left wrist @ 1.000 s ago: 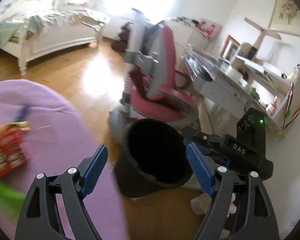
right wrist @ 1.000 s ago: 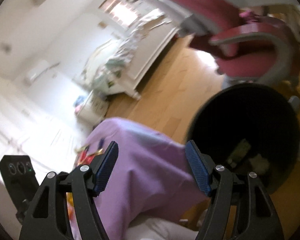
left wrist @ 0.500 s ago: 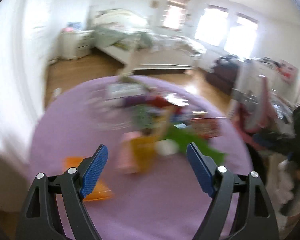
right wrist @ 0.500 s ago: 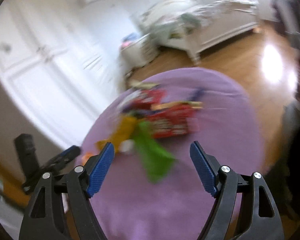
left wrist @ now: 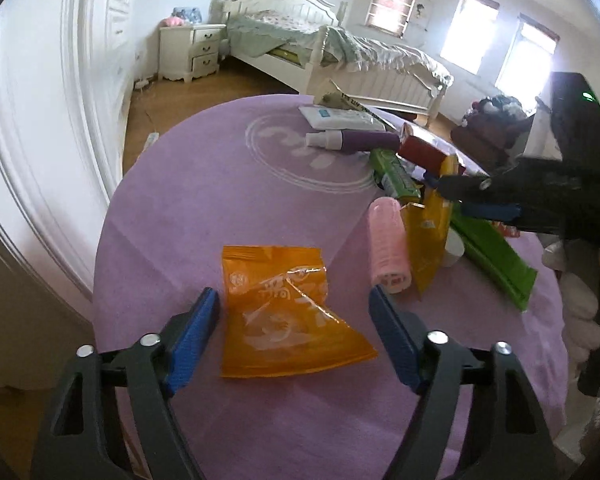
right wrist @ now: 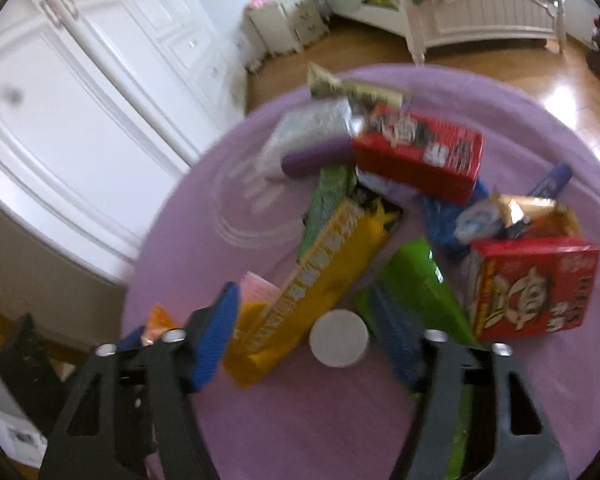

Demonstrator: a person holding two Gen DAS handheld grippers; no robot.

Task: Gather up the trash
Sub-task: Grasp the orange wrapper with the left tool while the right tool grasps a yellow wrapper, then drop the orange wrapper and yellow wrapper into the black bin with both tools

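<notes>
Round table under a purple cloth [left wrist: 188,208], trash heaped toward its 3 o'clock side in the left wrist view. Left gripper [left wrist: 294,320] low over the near edge, fingers spread wide and gripping nothing; an orange wrapper [left wrist: 288,312] lies flat on the cloth between the two blue pads. At 1 o'clock from the wrapper, a pink roll [left wrist: 388,250] lies on its side, touching a yellow packet [left wrist: 428,236] propped against the pile. Past that, a green wrapper [left wrist: 488,256] runs out to 4 o'clock, with a purple bottle [left wrist: 354,141] and a white pack [left wrist: 338,117] at 12 o'clock on the far side. Right gripper [right wrist: 308,320] comes in from 3 o'clock in the left view; in its own view, blurred, its fingers stand apart and empty, straddling the near end of the yellow packet [right wrist: 312,284] and a white cap [right wrist: 339,338]. Red box [right wrist: 530,290] at 3 o'clock of that gripper, a second red box [right wrist: 418,156] at 1 o'clock farther back. A bed [left wrist: 340,52] beyond the table.
</notes>
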